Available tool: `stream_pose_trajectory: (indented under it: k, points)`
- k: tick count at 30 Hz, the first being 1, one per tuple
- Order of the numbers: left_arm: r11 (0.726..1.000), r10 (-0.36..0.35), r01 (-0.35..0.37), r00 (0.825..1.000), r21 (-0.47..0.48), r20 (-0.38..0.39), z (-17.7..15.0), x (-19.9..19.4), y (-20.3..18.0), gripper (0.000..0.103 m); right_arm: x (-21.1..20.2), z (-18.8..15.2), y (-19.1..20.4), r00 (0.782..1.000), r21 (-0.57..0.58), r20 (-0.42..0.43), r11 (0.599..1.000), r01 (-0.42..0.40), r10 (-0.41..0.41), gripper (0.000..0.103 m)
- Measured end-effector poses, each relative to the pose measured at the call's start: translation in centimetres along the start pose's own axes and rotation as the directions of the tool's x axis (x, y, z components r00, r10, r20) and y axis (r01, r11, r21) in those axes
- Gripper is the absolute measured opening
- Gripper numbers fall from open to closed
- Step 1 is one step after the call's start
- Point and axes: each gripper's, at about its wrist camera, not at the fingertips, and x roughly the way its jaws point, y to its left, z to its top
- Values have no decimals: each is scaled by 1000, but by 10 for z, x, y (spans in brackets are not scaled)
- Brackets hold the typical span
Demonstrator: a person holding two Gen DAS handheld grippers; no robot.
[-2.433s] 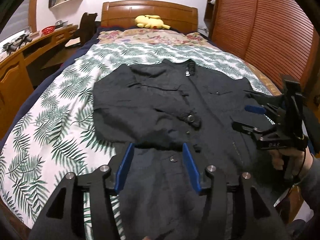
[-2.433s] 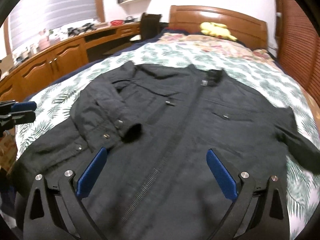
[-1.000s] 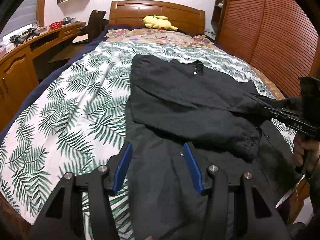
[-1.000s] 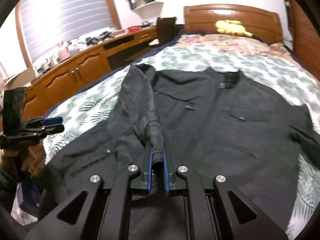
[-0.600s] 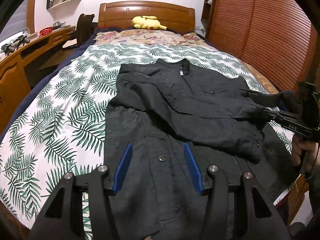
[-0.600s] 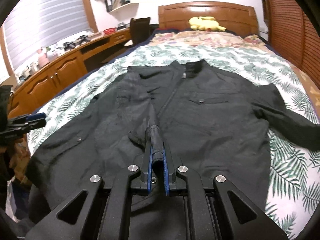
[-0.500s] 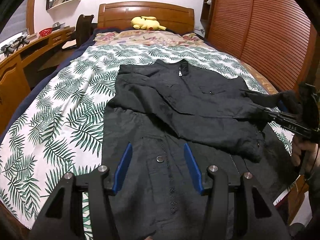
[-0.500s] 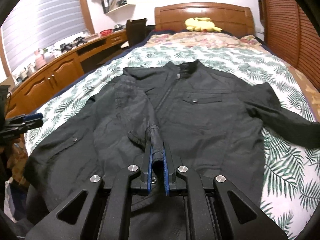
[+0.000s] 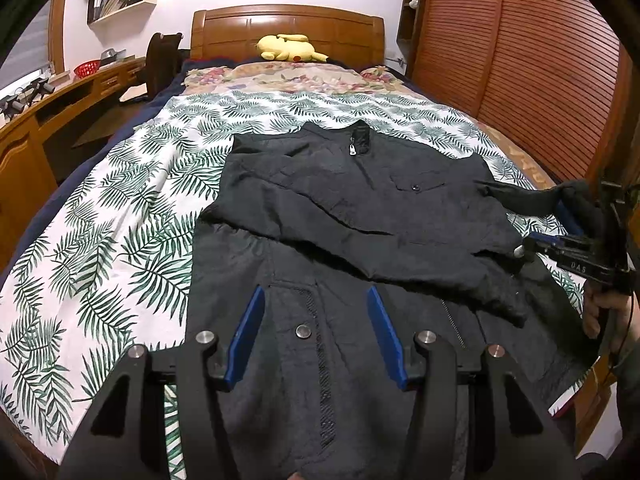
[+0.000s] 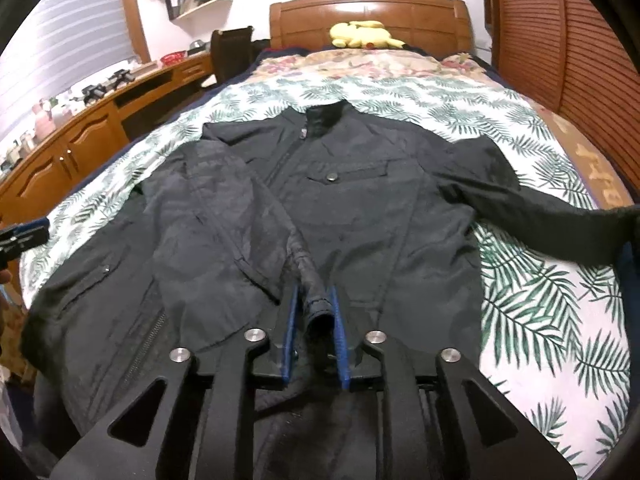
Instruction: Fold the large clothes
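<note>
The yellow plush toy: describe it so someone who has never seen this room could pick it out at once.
Start at the bed with the palm-leaf cover and follow it up to the wooden headboard. The yellow plush toy lies on its side against that headboard, above the floral pillows. It is the only bright yellow thing in view.

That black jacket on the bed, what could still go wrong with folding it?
The right claw is opening with the cuff between its pads, so the folded sleeve might land bunched. The other sleeve trails toward the bed edge and could slide off. The jacket already looks wrinkled.
</note>
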Motion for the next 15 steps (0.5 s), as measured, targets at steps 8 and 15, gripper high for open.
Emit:
stream_pose_trajectory:
  k: [8,15]
  points:
    - [1000,-13,13,1000,6,-7,4,10,-12,53,-2,-3,3,1000,-42,-1,999,11,-11,52]
    - [1000,-19,20,1000,17,-12,8,19,-24,53,13,-13,18,996,-80,-55,994,-72,67,53]
